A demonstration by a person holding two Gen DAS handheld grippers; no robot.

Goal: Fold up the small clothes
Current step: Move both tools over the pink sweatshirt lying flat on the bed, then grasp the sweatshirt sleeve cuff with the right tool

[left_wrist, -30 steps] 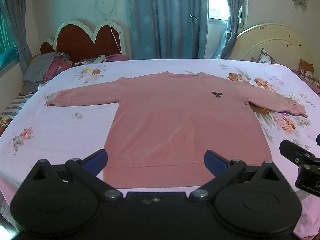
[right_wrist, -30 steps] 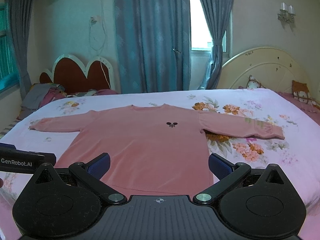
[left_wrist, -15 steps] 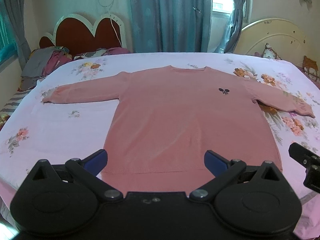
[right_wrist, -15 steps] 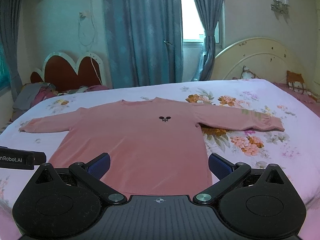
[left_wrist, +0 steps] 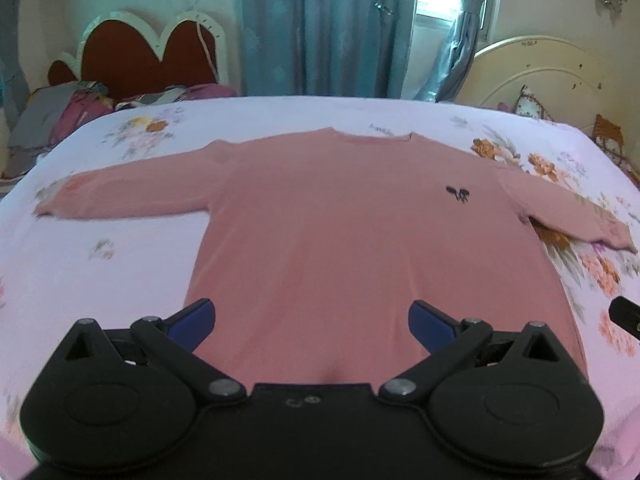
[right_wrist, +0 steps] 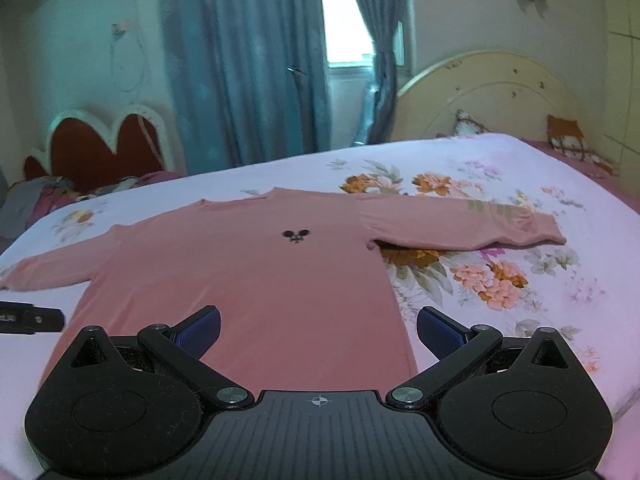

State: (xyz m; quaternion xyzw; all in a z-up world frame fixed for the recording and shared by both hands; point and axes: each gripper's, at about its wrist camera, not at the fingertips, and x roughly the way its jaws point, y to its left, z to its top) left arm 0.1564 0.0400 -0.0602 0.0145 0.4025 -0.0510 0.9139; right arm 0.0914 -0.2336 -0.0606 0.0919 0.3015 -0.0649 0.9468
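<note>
Lying flat and front-up ahead of both tongs, the pink long-sleeved sweater [left_wrist: 360, 240] spreads its sleeves over the floral bedsheet [right_wrist: 520, 280]; a small black emblem [right_wrist: 296, 235] marks its chest, with no readable lettering. The left gripper [left_wrist: 310, 318] and right gripper [right_wrist: 318, 326] both gape wide, holding nothing, above the hem. Beyond stand blue curtains [right_wrist: 248, 60] and a cream headboard [right_wrist: 492, 96].
</note>
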